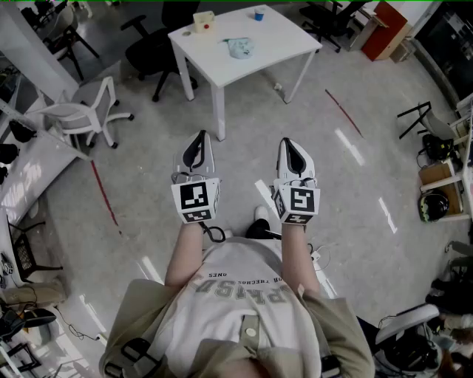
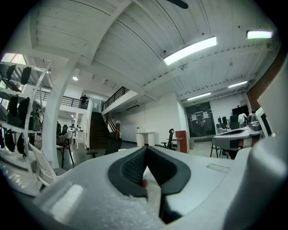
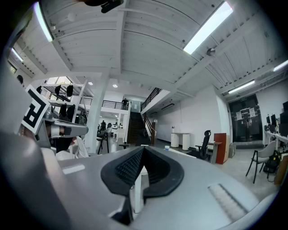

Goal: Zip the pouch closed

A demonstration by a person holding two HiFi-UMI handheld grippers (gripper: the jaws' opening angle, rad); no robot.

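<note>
A pale blue-green pouch point(image 1: 240, 48) lies on a white table point(image 1: 295, 38) at the far side of the floor, well ahead of both grippers. In the head view my left gripper point(image 1: 198, 137) and right gripper point(image 1: 290, 142) are held side by side in front of the person's chest, pointing level toward the table. Both are shut with nothing between the jaws. In the left gripper view the dark pads point(image 2: 135, 168) of the left gripper point(image 2: 146, 149) meet at a closed line. The right gripper point(image 3: 143, 149) shows the same in its own view. Neither gripper view shows the pouch.
A small cream box point(image 1: 203, 22) and a blue cup point(image 1: 259, 14) also stand on the table. A black office chair point(image 1: 157, 53) is at the table's left, a white chair point(image 1: 83, 111) further left, and a red cabinet point(image 1: 386, 29) at the back right. Grey floor lies between me and the table.
</note>
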